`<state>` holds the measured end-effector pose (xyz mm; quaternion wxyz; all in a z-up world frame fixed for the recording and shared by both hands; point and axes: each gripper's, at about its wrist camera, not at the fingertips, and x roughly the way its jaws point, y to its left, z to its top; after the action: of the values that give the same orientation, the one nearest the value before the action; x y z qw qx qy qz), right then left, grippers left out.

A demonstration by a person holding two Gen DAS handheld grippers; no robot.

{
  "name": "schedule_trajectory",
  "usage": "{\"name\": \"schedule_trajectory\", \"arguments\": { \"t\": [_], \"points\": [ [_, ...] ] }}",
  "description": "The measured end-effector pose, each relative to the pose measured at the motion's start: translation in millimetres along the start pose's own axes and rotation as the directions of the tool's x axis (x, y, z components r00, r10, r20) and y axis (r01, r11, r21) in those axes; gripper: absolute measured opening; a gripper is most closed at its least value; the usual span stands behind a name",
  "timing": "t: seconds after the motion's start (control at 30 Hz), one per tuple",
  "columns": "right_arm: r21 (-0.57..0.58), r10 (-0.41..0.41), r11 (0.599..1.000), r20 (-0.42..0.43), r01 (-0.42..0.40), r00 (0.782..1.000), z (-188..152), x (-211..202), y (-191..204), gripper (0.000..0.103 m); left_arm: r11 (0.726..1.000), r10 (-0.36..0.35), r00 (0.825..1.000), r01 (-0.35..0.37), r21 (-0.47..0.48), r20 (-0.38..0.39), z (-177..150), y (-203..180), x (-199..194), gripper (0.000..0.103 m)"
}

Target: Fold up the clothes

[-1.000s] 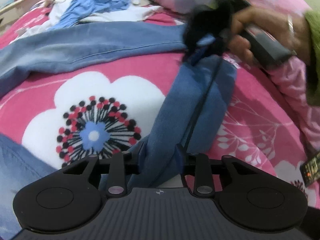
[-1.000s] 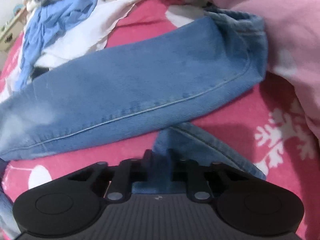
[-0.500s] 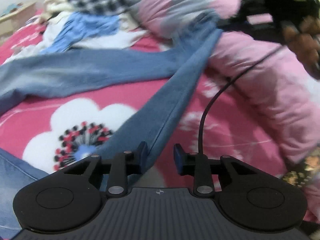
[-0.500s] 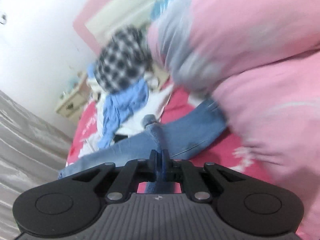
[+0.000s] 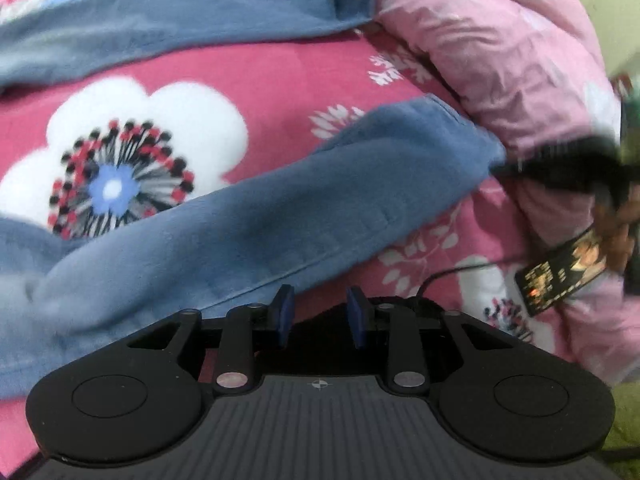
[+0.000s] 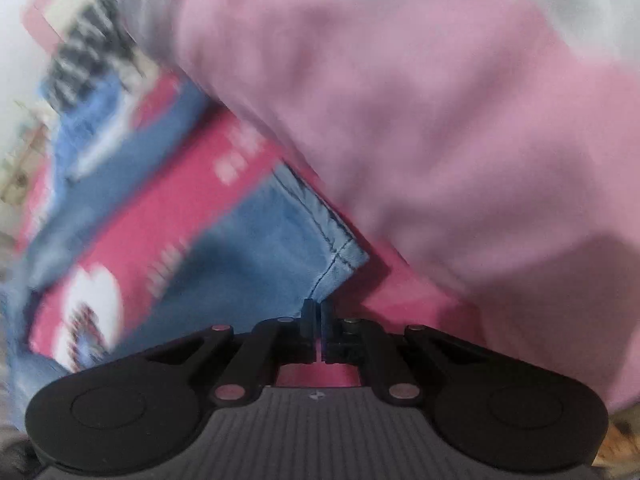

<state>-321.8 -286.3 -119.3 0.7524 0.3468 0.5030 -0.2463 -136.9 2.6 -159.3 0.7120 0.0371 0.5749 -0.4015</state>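
Your right gripper (image 6: pixel 317 314) pinches the jeans (image 5: pixel 280 216) hem corner; your left gripper (image 5: pixel 319 316), jaws spread, sits just beside the leg, which runs lengthwise between them.

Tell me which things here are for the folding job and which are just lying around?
For the job:
- jeans
- left gripper, open, holding nothing
- right gripper, shut on the jeans' hem

Just lying about:
- pink quilt
- flowered bedsheet
- heap of other clothes
- small black device
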Motion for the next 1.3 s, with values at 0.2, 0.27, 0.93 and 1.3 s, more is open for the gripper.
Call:
{"name": "schedule_trajectory", "arguments": {
  "t": [0.2, 0.27, 0.93, 1.3],
  "points": [
    [-0.043, -0.080, 0.996, -0.087, 0.076, 0.993, 0, -9, -12, 0.005, 0.993, 0.011, 1.000, -0.011, -0.114, 0.007, -3, 23, -18, 0.031],
    [-0.145, -0.046, 0.988, -0.015, 0.043, 0.999, 12, -24, 9, 0.009, 0.985, 0.024, 0.999, -0.019, -0.169, 0.026, -6, 35, -28, 0.031],
    [-0.960, -0.085, 0.207, -0.212, -0.191, 0.974, 47, 76, 164, 0.046, 0.908, 0.173, 0.984, -0.174, -0.381, -0.036, -52, 104, -21, 0.032],
    [-0.857, -0.061, 0.512, 0.037, 0.063, 0.997, 14, 7, 130, 0.012, 0.870, 0.160, 0.981, -0.192, -0.454, -0.107, -56, 118, -8, 0.032]
  ]
}}
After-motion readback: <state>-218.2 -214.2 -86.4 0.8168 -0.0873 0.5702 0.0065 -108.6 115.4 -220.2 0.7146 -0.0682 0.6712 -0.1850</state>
